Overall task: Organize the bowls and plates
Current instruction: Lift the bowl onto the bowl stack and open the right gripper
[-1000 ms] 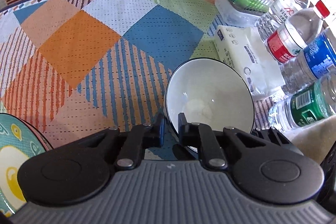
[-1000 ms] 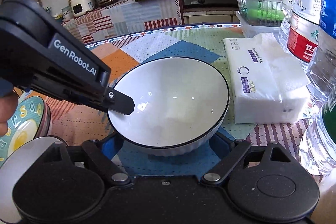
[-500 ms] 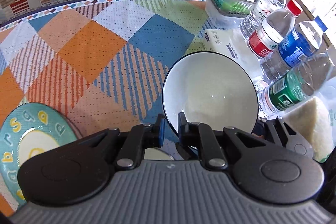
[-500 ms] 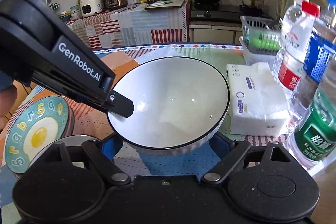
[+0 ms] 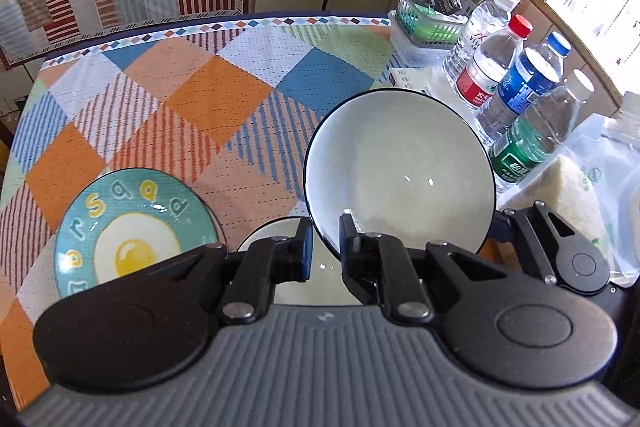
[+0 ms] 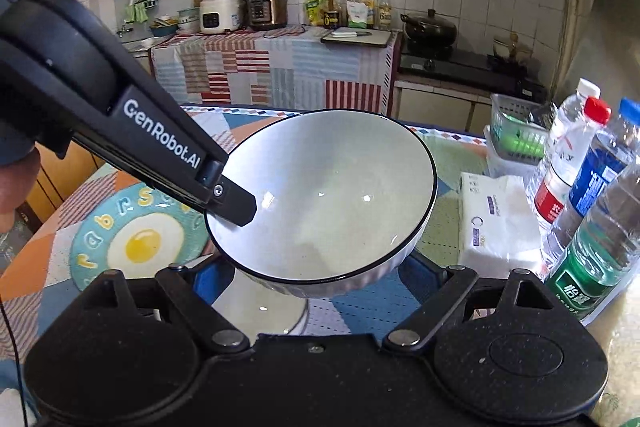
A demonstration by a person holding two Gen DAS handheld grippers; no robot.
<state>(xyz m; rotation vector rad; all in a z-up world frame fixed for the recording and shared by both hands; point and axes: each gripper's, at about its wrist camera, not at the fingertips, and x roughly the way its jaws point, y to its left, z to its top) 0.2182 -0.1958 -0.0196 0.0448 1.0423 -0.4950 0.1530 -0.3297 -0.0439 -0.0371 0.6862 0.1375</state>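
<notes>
the white bowl (image 5: 400, 175) with a dark rim is held up off the table (image 5: 208, 95), tilted, above a second pale dish (image 6: 260, 303) that sits near the cameras and is mostly hidden beneath it. the left gripper (image 5: 325, 243) pinches the bowl's near-left rim, one finger inside and one outside, with its jaws nearly together on the rim. the right gripper (image 6: 320, 287) has its fingers spread wide around the lower part of the bowl; whether the fingers actually touch the bowl cannot be told, since their tips are hidden under it.

to the left of the bowl a teal plate (image 5: 132, 227) with a fried-egg picture and yellow letters lies flat on the checked tablecloth, just beside the pale dish.

on the right side stand four water bottles (image 5: 520, 95) in a close row, with red, blue and white caps. a pack of tissues (image 6: 496, 215) lies between the bowl and the bottles. farther back a grey basket (image 5: 432, 15) holds something green and a small dark packet, and it sits on a clear tub. at the near right a clear bag (image 5: 576, 195) holds what looks like rice.

the bowl is empty inside, showing only light glints. beyond the table a counter draped in striped cloth carries cookers and bottles.
</notes>
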